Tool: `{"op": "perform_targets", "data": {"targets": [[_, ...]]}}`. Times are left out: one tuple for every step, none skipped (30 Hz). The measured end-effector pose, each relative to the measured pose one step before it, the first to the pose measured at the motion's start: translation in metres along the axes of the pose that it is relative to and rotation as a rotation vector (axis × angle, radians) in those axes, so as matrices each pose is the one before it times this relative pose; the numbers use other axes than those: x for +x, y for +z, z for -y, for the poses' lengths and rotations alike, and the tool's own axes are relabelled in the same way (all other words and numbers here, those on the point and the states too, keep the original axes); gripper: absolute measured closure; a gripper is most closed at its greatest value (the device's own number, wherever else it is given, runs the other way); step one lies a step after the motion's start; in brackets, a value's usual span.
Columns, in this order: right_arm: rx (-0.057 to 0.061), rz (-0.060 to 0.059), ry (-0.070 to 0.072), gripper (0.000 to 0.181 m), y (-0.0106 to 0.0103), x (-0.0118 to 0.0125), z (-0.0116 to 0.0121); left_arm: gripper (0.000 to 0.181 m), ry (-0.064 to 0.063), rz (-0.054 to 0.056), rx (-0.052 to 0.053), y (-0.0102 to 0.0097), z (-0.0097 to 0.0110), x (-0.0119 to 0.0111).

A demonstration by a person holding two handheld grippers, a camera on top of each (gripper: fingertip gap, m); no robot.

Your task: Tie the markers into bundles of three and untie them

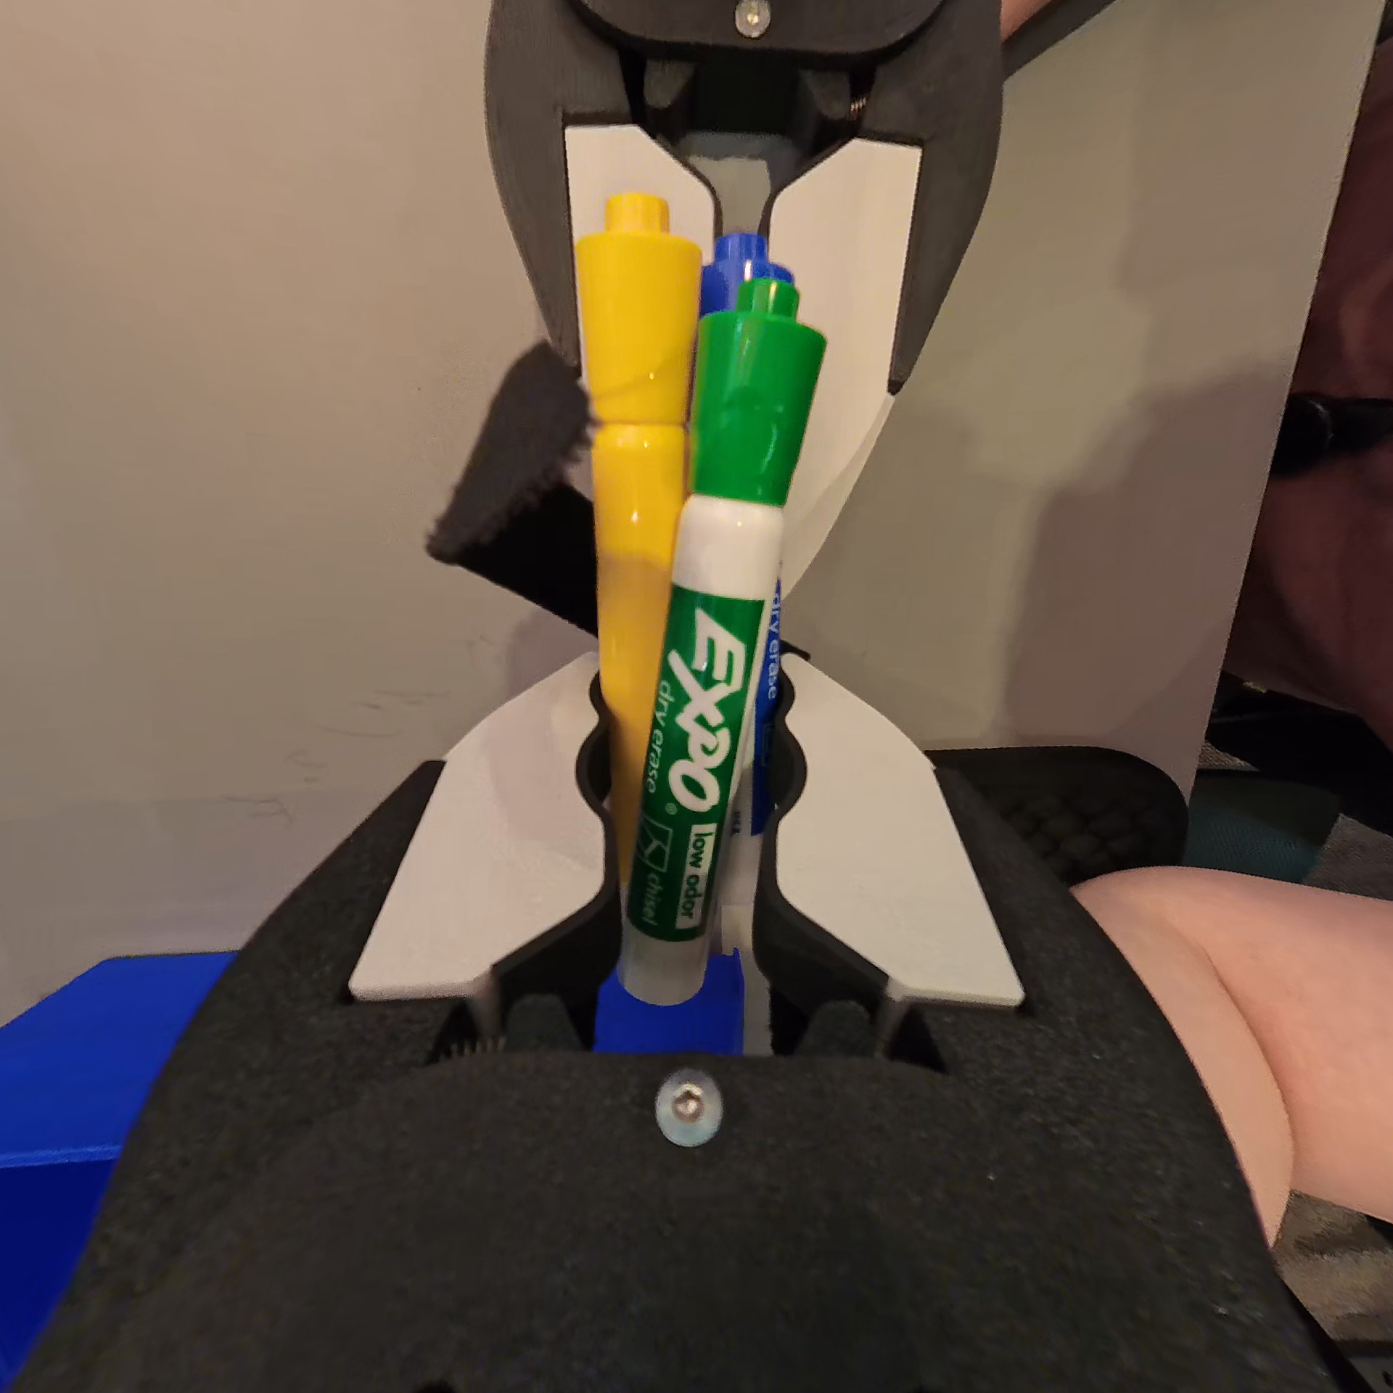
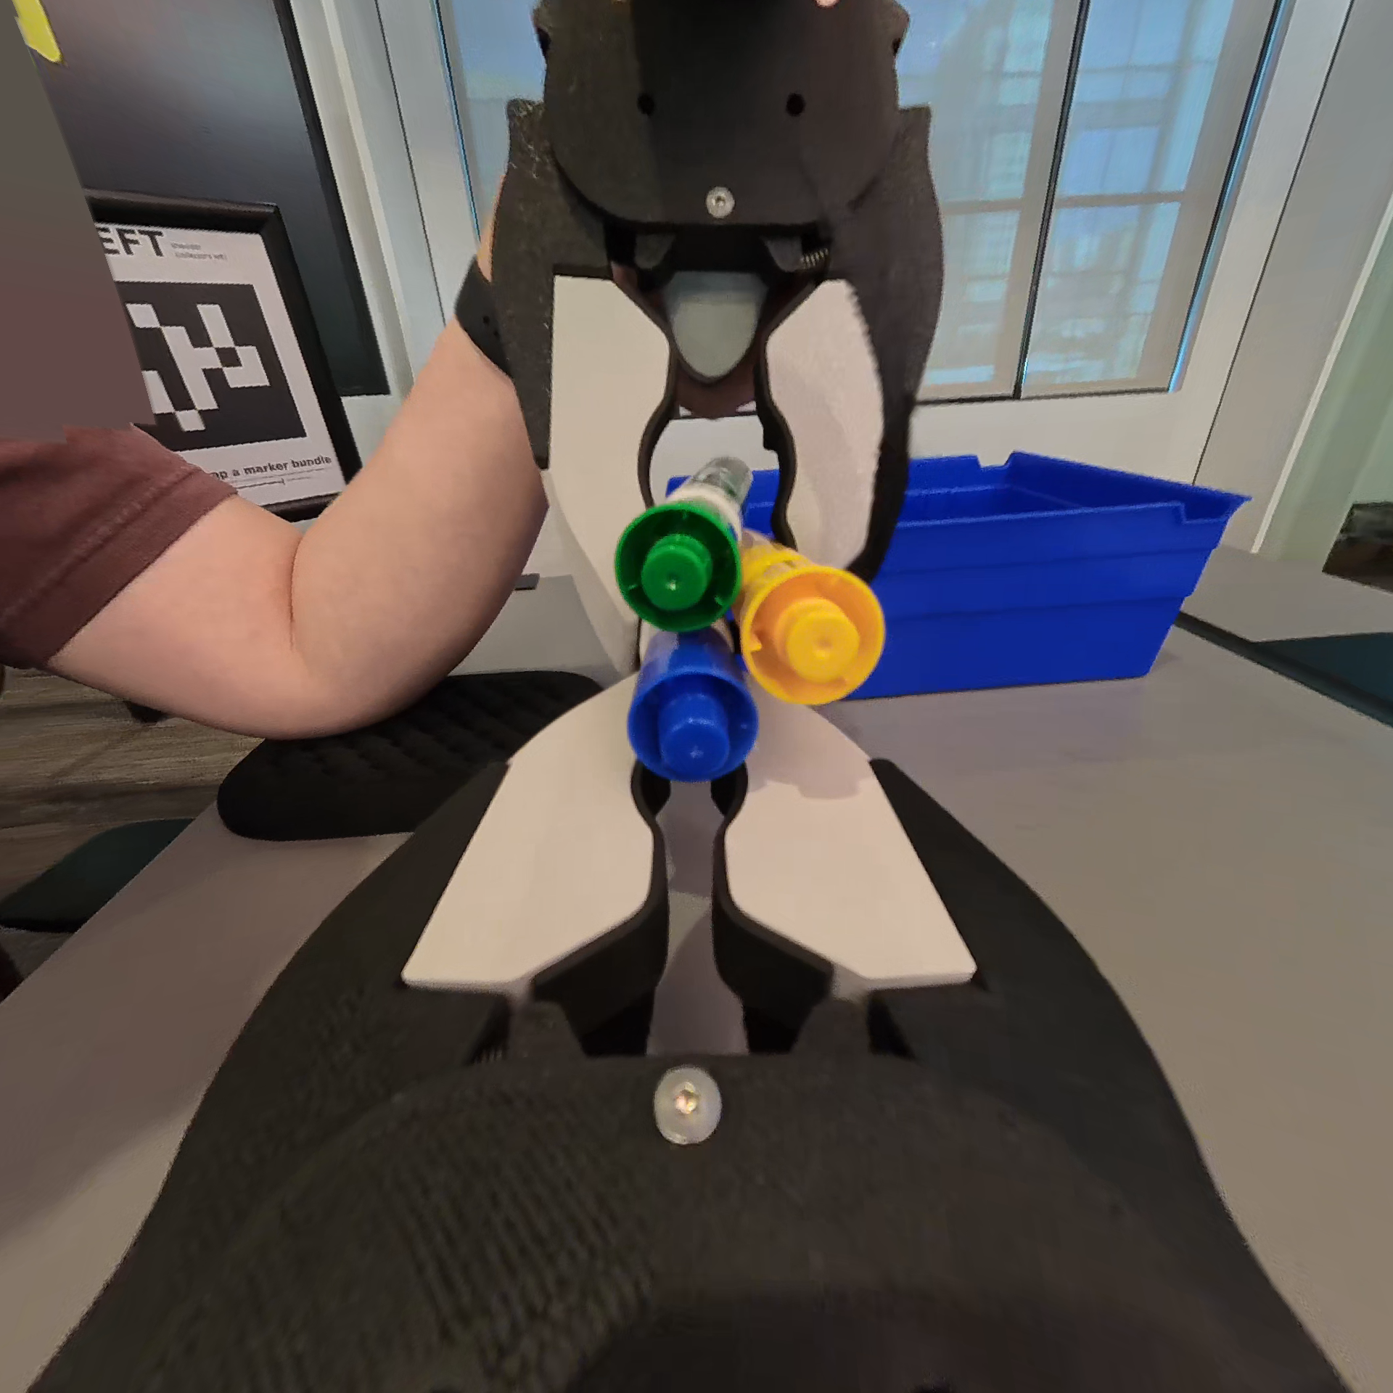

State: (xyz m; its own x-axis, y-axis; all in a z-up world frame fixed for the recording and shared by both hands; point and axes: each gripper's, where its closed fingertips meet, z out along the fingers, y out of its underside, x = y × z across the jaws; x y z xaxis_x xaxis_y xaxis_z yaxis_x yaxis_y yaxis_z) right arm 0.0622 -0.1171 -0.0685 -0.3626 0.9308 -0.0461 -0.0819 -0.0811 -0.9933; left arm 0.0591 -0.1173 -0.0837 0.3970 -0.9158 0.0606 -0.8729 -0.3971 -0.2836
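Three markers, green [image 1: 701, 716], yellow [image 1: 637, 452] and blue [image 1: 769, 663], stand together in my left gripper [image 1: 690, 678], which is shut on their barrels. A black strap [image 1: 512, 452] hangs behind them with its loose end sticking out to the left. In the right wrist view the caps point at the camera: green [image 2: 678, 569], yellow [image 2: 814, 633], blue [image 2: 690, 724]. My right gripper [image 2: 690, 784] faces them with its jaws close together. Its tips are hidden behind the blue cap. The right gripper's fingers [image 1: 844, 301] show behind the caps in the left wrist view.
A blue bin [image 2: 1040, 573] stands on the grey table [image 2: 1131, 829] behind the markers. A person's bare arm [image 2: 362, 573] reaches in from the left over a black mesh pad [image 2: 392, 754]. A framed sign [image 2: 218, 362] stands at the back left. My two grippers' fingertips are within a few centimetres of each other.
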Motion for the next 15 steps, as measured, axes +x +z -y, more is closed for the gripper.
{"op": "perform_targets", "data": {"targets": [[-0.0175,-0.0036,0.0151,0.177,0.00022,0.00150,-0.00282,0.142,-0.0038,0.0029,-0.0045,0.00016,-0.00095,-0.00067],[-0.0129,-0.0001,0.0177,0.177,0.00015,0.00119,-0.00171,0.142,-0.0031,0.0030,-0.0024,-0.00018,-0.00064,-0.00042],[-0.0124,0.0003,0.0176,0.178,-0.00013,0.00120,-0.00125,0.142,-0.0032,0.0011,-0.0007,-0.00038,-0.00048,-0.00010],[-0.0136,-0.0089,0.0130,0.178,-0.00050,0.00230,-0.00149,0.142,-0.0022,0.0005,-0.0021,-0.00035,-0.00067,0.00034],[-0.0128,-0.0091,0.0087,0.178,-0.00080,0.00248,-0.00125,0.143,-0.0003,0.0013,-0.0044,-0.00036,-0.00119,0.00023],[-0.0134,-0.0079,0.0058,0.178,-0.00102,0.00245,-0.00121,0.143,-0.0011,-0.0040,-0.0049,-0.00010,-0.00133,0.00118],[-0.0181,-0.0134,0.0053,0.178,-0.00122,0.00370,-0.00195,0.143,-0.0015,-0.0073,-0.0072,0.00020,-0.00181,0.00147],[-0.0227,-0.0149,0.0061,0.178,-0.00151,0.00465,-0.00231,0.143,0.0014,0.0004,-0.0067,0.00030,-0.00160,0.00043],[-0.0202,-0.0183,-0.0014,0.178,-0.00223,0.00550,-0.00171,0.142,0.0008,-0.0008,-0.0021,0.00018,-0.00063,0.00012],[-0.0109,-0.0216,-0.0180,0.178,-0.00304,0.00576,0.00006,0.142,-0.0016,-0.0048,0.0014,0.00018,0.00019,0.00042],[-0.0037,-0.0187,-0.0377,0.178,-0.00372,0.00492,0.00211,0.143,0.0007,-0.0052,0.0012,0.00052,0.00035,0.00019],[0.0036,-0.0149,-0.0602,0.178,-0.00424,0.00371,0.00459,0.143,0.0036,-0.0050,-0.0007,0.00098,0.00003,-0.00006],[0.0085,-0.0151,-0.0821,0.178,-0.00471,0.00311,0.00663,0.143,0.0021,-0.0043,-0.0029,0.00140,0.00002,-0.00024],[0.0014,-0.0177,-0.0952,0.178,-0.00465,0.00326,0.00678,0.143,0.0007,-0.0012,-0.0031,0.00122,0.00026,-0.00077],[-0.0133,-0.0195,-0.0940,0.178,-0.00430,0.00390,0.00533,0.143,0.0054,-0.0012,0.0038,0.00110,0.00142,-0.00056]]}}
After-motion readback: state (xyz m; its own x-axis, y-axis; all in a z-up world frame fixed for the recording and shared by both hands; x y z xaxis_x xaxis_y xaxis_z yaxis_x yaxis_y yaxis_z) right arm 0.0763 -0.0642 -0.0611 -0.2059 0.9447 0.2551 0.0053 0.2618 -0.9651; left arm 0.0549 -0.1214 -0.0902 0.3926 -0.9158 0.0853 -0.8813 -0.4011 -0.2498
